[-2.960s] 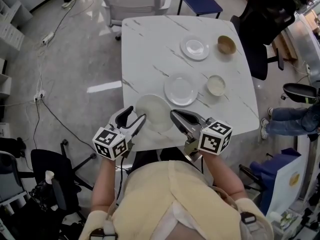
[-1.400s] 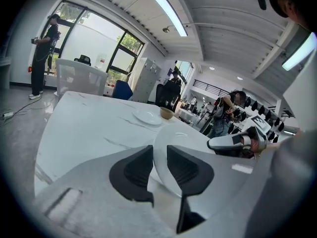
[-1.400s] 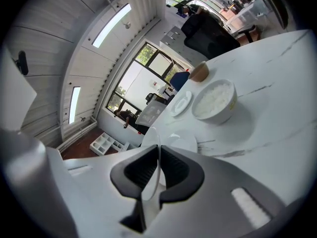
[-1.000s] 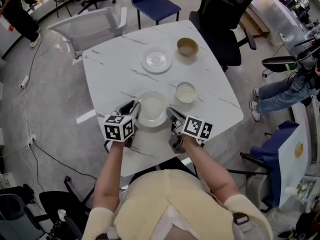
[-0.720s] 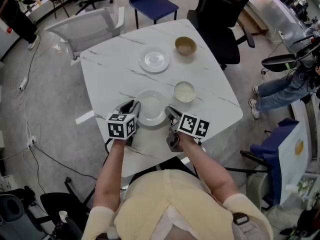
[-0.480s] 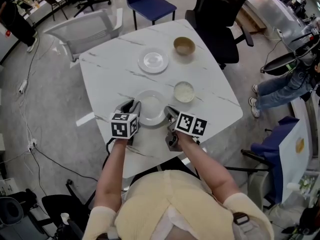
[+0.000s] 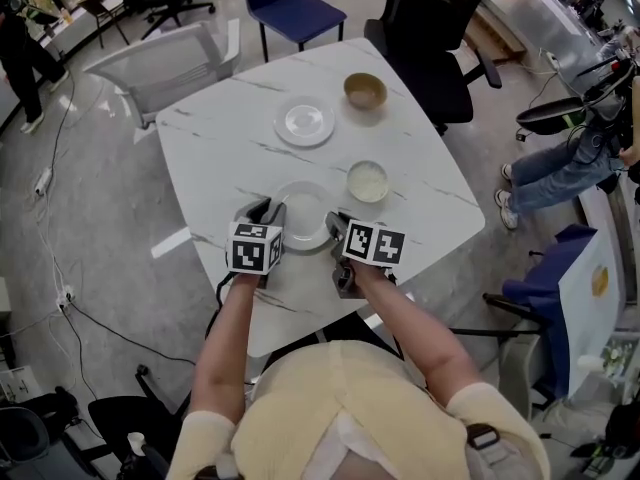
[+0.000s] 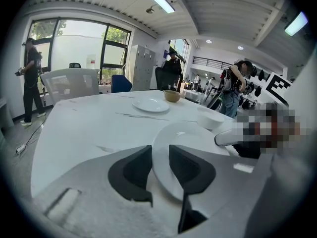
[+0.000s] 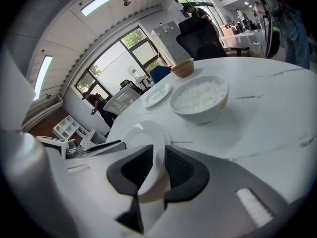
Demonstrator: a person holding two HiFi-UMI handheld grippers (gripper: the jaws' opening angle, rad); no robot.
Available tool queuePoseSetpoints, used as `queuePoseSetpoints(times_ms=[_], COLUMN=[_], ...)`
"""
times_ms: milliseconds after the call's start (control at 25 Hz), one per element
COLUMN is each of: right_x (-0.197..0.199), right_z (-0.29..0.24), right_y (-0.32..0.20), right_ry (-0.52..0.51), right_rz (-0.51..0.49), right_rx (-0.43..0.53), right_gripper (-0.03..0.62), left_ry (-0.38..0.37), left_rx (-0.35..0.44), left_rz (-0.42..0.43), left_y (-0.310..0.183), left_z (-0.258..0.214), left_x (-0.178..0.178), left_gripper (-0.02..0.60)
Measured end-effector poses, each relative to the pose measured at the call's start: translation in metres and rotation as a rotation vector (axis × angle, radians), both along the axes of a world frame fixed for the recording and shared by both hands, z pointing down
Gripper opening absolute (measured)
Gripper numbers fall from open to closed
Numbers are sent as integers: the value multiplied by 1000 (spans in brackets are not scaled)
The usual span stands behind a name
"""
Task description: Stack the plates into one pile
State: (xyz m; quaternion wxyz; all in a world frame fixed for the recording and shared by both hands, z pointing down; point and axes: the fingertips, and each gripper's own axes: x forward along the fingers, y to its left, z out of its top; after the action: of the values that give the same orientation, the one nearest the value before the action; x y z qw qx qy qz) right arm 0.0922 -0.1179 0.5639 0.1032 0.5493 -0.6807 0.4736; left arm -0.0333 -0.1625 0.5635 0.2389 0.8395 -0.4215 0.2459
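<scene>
A large white plate lies on the marble table in front of me, seemingly on top of a second plate. My left gripper straddles its left rim and my right gripper its right rim. In the left gripper view the plate passes between the jaws of the left gripper with a gap showing. The right gripper likewise has the plate's rim loose between its jaws. Both pairs of jaws have just been opening. A smaller plate sits further back.
A white bowl stands right of the large plate, a tan bowl behind it. A grey chair, a blue chair and a black chair ring the far side. A person sits to the right.
Three seconds ago both grippers held the large plate near the front edge, beside another plate. It now rests where that plate lay. Over the last second both grippers stayed at its rim.
</scene>
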Motion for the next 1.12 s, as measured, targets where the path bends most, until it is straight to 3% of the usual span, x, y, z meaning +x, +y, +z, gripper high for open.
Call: queuePoseSetpoints(times_ms=[400, 520, 920, 1120], right_x=[-11, -13, -25, -25], right_z=[-5, -9, -43, -80], right_y=[2, 4, 12, -2], right_ry=[248, 317, 357, 383], right_rz=[-108, -123, -105, -216], right_rx=[77, 105, 178, 241], right_gripper=[170, 164, 147, 147], left_ry=[-61, -43, 98, 127], left_rx=[42, 49, 75, 104], left_rz=[72, 86, 98, 73], left_y=[3, 6, 14, 5], left_z=[3, 1, -29, -54], left_x=[-6, -10, -32, -43], left_gripper=[114, 115, 63, 26])
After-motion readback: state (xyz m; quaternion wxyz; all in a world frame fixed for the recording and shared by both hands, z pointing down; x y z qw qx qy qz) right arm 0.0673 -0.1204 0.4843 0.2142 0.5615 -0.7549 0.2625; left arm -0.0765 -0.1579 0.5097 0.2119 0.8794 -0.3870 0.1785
